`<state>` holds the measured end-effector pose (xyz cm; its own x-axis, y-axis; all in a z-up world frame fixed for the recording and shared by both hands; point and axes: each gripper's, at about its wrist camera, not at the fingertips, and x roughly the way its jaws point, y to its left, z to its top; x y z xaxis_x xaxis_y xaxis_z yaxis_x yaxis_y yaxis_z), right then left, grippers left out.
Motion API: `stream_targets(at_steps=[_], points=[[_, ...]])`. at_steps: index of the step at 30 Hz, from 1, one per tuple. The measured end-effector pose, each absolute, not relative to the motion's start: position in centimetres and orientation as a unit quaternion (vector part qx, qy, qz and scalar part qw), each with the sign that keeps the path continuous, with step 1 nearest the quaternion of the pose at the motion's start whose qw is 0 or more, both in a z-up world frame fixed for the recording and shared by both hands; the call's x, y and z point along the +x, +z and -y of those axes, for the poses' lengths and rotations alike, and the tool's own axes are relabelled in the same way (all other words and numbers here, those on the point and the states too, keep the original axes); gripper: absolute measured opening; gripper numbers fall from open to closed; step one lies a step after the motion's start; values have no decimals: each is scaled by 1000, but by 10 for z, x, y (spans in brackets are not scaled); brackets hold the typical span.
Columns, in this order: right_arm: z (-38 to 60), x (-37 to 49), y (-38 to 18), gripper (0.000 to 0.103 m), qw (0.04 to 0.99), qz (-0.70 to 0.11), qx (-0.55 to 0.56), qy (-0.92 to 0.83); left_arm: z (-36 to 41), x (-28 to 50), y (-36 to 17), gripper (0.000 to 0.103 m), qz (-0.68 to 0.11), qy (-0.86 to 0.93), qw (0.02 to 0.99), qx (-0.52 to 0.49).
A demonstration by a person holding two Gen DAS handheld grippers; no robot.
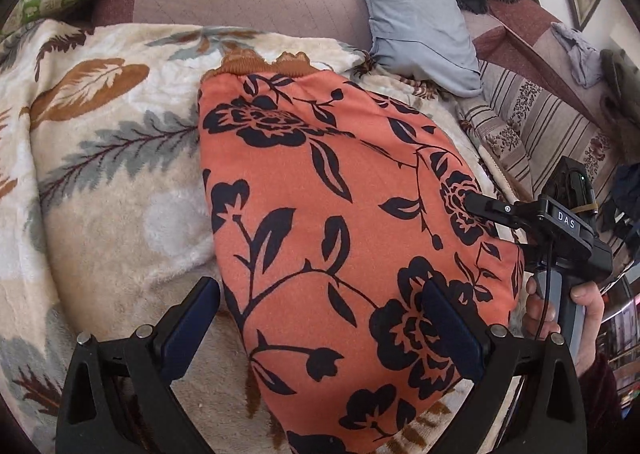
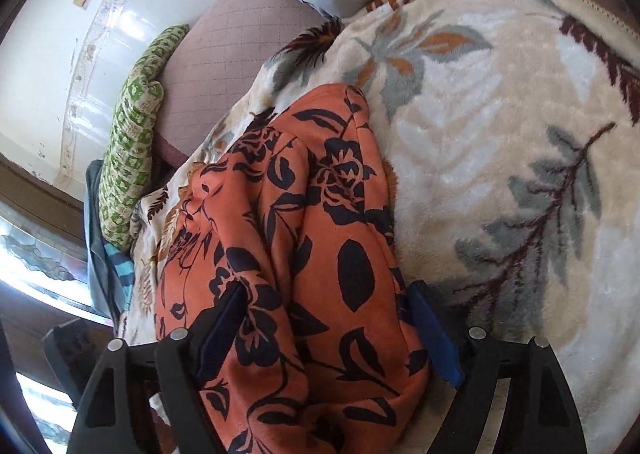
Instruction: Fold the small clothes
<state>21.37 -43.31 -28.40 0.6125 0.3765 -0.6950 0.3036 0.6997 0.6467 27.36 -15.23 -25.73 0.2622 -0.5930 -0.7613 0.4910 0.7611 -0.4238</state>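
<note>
Because the orange black-flowered fleece garment (image 1: pixel 332 222) lies smoothed on the plush leaf-patterned blanket (image 1: pixel 108 190), both claws straddle it unclenched: left gripper (image 1: pixel 320 330) at its near edge, right gripper (image 2: pixel 326 328) likewise, probably poised for a fold.

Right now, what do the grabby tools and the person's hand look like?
The left gripper has black arms with silver bolts and dark blue pads on its fingers. The right gripper is built the same, with brighter blue pads. Seen from the left, it has a black body marked DAS, a grey handle, a thin black cable, and a bare hand in a dark maroon sleeve.
</note>
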Motion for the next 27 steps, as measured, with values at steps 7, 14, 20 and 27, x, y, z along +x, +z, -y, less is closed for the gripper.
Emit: stream_targets(at_steps=[7, 14, 20, 27], points=[[421, 220, -281, 86, 802, -432, 409, 59, 153, 278, -253, 101, -499, -304, 810, -49], [402, 230, -282, 86, 806, -448, 382, 64, 159, 281, -258, 101, -523, -311, 792, -55], [383, 237, -277, 68, 819, -459, 339, 62, 167, 283, -261, 101, -531, -319, 783, -62], [367, 235, -263, 55, 846, -450, 282, 45, 157, 287, -259, 82, -532, -302, 786, -92]])
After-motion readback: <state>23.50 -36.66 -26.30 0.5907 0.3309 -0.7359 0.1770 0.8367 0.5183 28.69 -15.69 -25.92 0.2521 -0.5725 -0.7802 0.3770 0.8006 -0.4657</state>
